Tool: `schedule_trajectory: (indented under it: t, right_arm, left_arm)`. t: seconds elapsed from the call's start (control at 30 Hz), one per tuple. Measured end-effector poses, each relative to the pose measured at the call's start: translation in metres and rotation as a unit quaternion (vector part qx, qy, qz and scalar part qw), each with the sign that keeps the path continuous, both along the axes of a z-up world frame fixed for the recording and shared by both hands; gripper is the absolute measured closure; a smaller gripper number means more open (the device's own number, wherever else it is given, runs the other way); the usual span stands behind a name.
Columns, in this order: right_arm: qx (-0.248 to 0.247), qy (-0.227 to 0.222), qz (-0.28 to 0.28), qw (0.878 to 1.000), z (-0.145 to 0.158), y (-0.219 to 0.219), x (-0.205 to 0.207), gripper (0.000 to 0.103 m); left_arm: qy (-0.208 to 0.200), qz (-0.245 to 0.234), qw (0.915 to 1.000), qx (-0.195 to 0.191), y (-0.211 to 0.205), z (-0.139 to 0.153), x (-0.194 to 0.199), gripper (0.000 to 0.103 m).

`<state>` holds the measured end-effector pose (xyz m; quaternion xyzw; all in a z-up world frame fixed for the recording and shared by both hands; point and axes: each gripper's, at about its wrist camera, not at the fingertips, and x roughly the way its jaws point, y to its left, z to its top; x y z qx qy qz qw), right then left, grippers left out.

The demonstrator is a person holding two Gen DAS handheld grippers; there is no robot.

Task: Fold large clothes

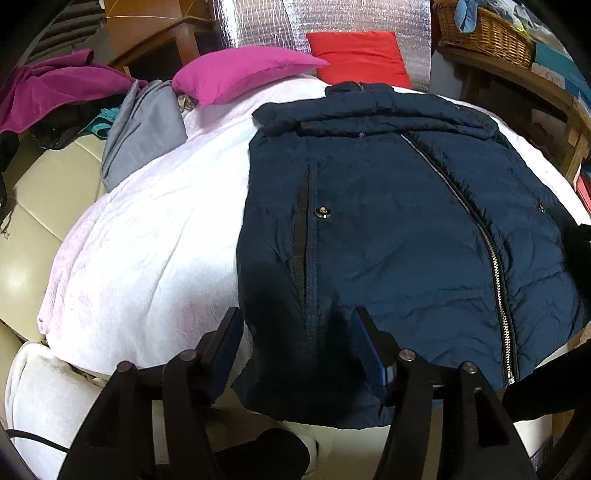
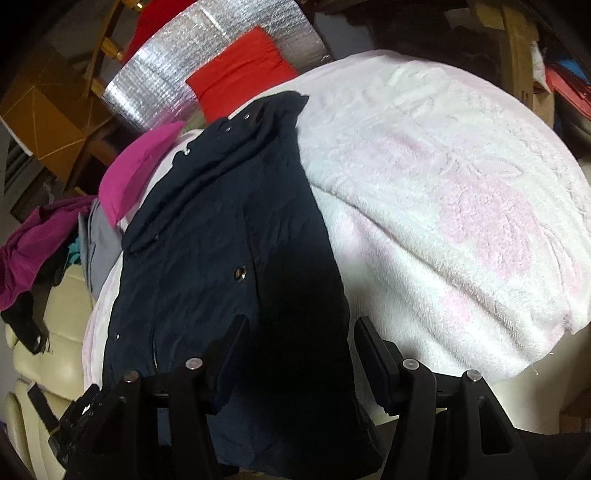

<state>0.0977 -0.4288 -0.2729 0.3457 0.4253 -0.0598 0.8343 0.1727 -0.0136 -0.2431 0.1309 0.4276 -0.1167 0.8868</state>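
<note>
on the far left a magenta garment [image 1: 55, 85] lies heaped on a cream sofa [image 1: 48, 192], with a grey garment [image 1: 144, 129] draped beside it; next come a pink pillow [image 1: 240, 72] and a red cushion [image 1: 360, 55] against a silver foil sheet [image 1: 266, 22], and a wicker basket [image 1: 487, 33] sits on a wooden shelf at the far right. no writing can be read anywhere. the navy jacket [image 1: 388, 229] lies flat on a white blanket [image 1: 155, 236], zip closed, sleeves folded across the chest below the collar, hem toward the cameras. the left gripper [image 1: 295, 332] stands apart over the hem's left corner, fabric between its fingers but the pads not pressing. the right gripper [image 2: 299, 343] is apart too, above the jacket's right edge, fabric lying in shadow beneath the gap
</note>
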Motion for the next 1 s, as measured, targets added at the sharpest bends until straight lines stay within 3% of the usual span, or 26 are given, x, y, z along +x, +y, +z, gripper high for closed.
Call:
schedule_trajectory:
  t: [0.1,0.17,0.3,0.37,0.4,0.43,0.47,0.53,0.63,0.73,0.8,0.9,0.97,1.0]
  right_arm:
    - [0.004,0.004,0.017,1.000,-0.003,-0.001,-0.003,0.041]
    - [0.024,0.012,0.036,0.999,-0.010,0.000,-0.006,0.041]
    - [0.032,0.037,0.059,0.997,-0.019,0.006,-0.004,0.041]
    - [0.024,0.049,0.078,0.995,-0.023,0.013,-0.001,0.041]
    - [0.016,0.050,0.087,0.995,-0.023,0.017,0.000,0.043]
    - [0.007,0.049,0.098,0.994,-0.022,0.021,0.000,0.053]
    - [-0.008,0.043,0.114,0.992,-0.018,0.028,0.001,0.082]
    - [-0.039,0.037,0.129,0.990,-0.008,0.036,0.003,0.087]
    - [-0.019,-0.007,0.126,0.992,0.014,0.031,0.004,0.088]
    - [0.030,-0.094,0.100,0.990,0.041,0.010,0.002,0.088]
    - [0.023,-0.087,0.099,0.991,0.042,0.008,0.007,0.086]
    - [0.027,-0.028,0.109,0.993,0.022,0.013,0.016,0.084]
    - [0.019,0.018,0.114,0.993,0.005,0.017,0.021,0.082]
    - [0.015,0.031,0.113,0.993,-0.001,0.017,0.023,0.080]
  left_arm:
    - [0.054,-0.014,0.9980,-0.030,-0.001,-0.009,0.006,0.029]
    - [0.091,-0.015,0.9945,-0.049,0.000,-0.016,0.010,0.028]
    - [0.096,-0.004,0.9900,-0.103,0.012,-0.011,0.014,0.029]
    - [0.077,0.007,0.9883,-0.131,0.020,-0.003,0.014,0.058]
    - [0.070,0.008,0.9892,-0.128,0.020,0.002,0.015,0.077]
    - [0.064,0.007,0.9900,-0.125,0.019,0.006,0.016,0.089]
    - [0.057,0.002,0.9904,-0.126,0.017,0.011,0.015,0.093]
    - [0.041,-0.027,0.9889,-0.140,0.010,0.026,0.013,0.098]
    - [0.006,-0.055,0.9885,-0.141,-0.003,0.056,0.016,0.098]
    - [-0.009,-0.052,0.9896,-0.134,-0.005,0.069,0.021,0.098]
    - [0.009,-0.040,0.9917,-0.122,-0.003,0.061,0.025,0.098]
    - [0.048,-0.012,0.9958,-0.077,0.001,0.031,0.025,0.097]
    - [0.074,0.007,0.9957,-0.056,0.007,0.014,0.024,0.091]
    - [0.082,0.021,0.9953,-0.046,0.013,0.006,0.021,0.080]
